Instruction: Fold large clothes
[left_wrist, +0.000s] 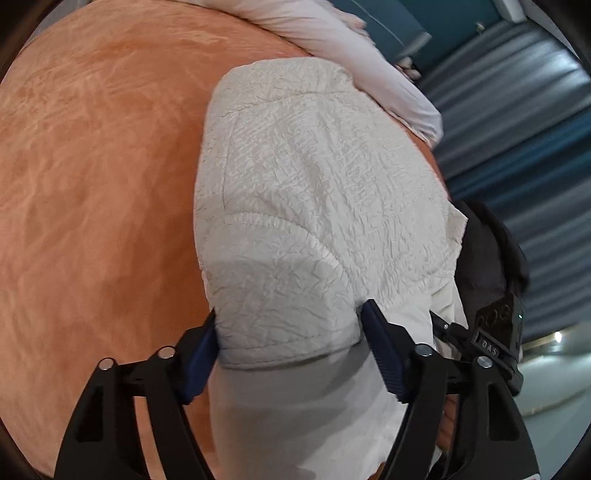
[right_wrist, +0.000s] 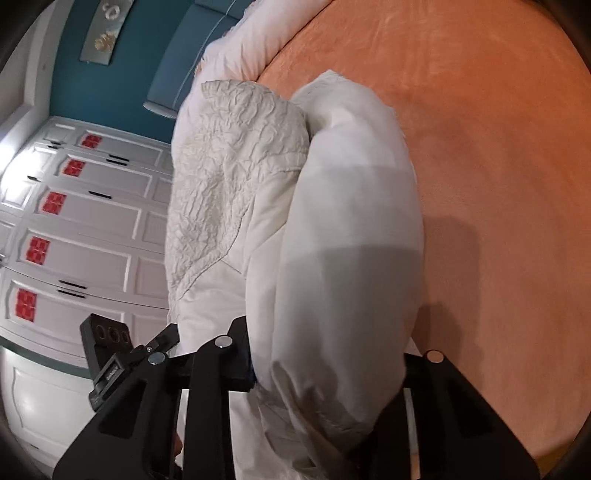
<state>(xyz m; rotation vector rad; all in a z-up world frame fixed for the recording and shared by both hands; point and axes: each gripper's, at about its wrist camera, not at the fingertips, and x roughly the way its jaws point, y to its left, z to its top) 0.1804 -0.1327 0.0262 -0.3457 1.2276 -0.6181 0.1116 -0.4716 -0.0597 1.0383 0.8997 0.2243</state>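
Observation:
A white padded jacket (left_wrist: 314, 184), quilted and crinkled on the outside and smooth on the lining, lies bundled on the orange bed cover (left_wrist: 92, 184). My left gripper (left_wrist: 291, 350) is shut on a thick fold of it, its blue pads (left_wrist: 201, 354) pressing in from both sides. In the right wrist view the jacket (right_wrist: 221, 192) rolls into a smooth white bulge (right_wrist: 351, 240), and my right gripper (right_wrist: 328, 365) is shut on that bulge. The cloth hides its fingertips. The two grippers hold the same end of the bundle, side by side.
A pale pink pillow (left_wrist: 354, 48) lies at the head of the bed, beyond the jacket. The bed's edge runs beside the bundle. Past it are a blue-grey curtain (left_wrist: 517, 129), a teal wall (right_wrist: 122, 74) and white wardrobe doors with red squares (right_wrist: 85, 221).

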